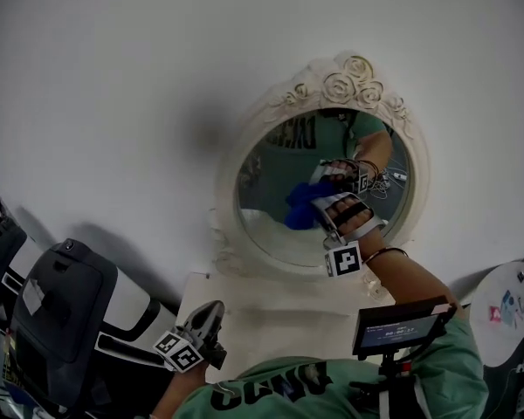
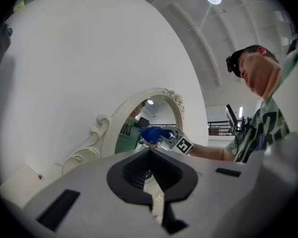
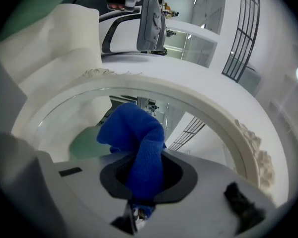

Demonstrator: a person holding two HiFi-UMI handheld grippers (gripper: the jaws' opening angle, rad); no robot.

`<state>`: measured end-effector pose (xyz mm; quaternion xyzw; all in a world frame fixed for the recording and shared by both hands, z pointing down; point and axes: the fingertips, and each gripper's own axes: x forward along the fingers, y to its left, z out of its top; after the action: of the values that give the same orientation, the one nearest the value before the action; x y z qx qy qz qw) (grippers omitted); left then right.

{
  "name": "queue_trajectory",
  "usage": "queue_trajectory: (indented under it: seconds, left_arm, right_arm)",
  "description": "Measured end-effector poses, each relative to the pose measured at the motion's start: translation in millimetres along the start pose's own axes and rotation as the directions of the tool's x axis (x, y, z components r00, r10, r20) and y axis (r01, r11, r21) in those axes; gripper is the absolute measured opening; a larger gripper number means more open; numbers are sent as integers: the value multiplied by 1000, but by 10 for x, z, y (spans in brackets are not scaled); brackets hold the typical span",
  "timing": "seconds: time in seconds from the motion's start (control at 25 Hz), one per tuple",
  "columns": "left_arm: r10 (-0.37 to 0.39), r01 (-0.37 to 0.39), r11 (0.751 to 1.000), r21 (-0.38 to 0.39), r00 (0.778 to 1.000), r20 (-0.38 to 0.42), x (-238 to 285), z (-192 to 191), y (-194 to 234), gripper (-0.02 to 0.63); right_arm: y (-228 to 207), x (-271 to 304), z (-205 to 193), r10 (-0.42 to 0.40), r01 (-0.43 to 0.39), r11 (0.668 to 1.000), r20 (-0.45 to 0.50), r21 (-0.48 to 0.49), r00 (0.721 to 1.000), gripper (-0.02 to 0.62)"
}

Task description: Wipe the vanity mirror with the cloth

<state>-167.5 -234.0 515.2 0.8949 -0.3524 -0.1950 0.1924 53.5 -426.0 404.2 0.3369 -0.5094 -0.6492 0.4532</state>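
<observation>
The oval vanity mirror has an ornate white frame [image 1: 336, 84] with roses on top and leans against a white wall. My right gripper [image 1: 321, 206] is shut on a blue cloth [image 1: 300, 213] and presses it on the glass [image 1: 275, 168], right of centre. The right gripper view has the cloth [image 3: 137, 145] bunched between the jaws of that gripper [image 3: 139, 185], touching the glass inside the frame [image 3: 216, 108]. My left gripper [image 1: 212, 314] hangs low at the lower left, away from the mirror, shut and empty. The left gripper view looks over its own jaws [image 2: 151, 178] at the frame [image 2: 115, 123] and cloth [image 2: 153, 134].
The mirror stands on a white surface [image 1: 275, 308]. A black and white machine [image 1: 65, 312] fills the lower left. A small screen [image 1: 400, 326] sits on a mount at the person's chest. A white rounded object [image 1: 506, 312] lies at the right edge.
</observation>
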Motion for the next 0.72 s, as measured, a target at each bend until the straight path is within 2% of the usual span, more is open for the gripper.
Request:
queue_trajectory:
  seconds: [0.2,0.4,0.52,0.72]
  left_arm:
    - [-114,114,993,-9,993,-40,439,-185,-254,0]
    - [-157,155,988,-29,985,-76,776,-346,-439,0]
    - [-167,165,986,-27,983,-78,835,-368,-512,0]
    - [-151,150,989,-14,987,-56,661,-313,-456,0]
  right_arm:
    - [240,-627,-984,31,-35,999,-189,-15,982,51]
    - [546,-1044,-1869,95,-100,995,-345,5,934,51]
    - [610,-1161,-2037,112,-114,993,-374,17,921,51]
    - [579,-1111,-1927,138,-132,990,-410,43,901,51]
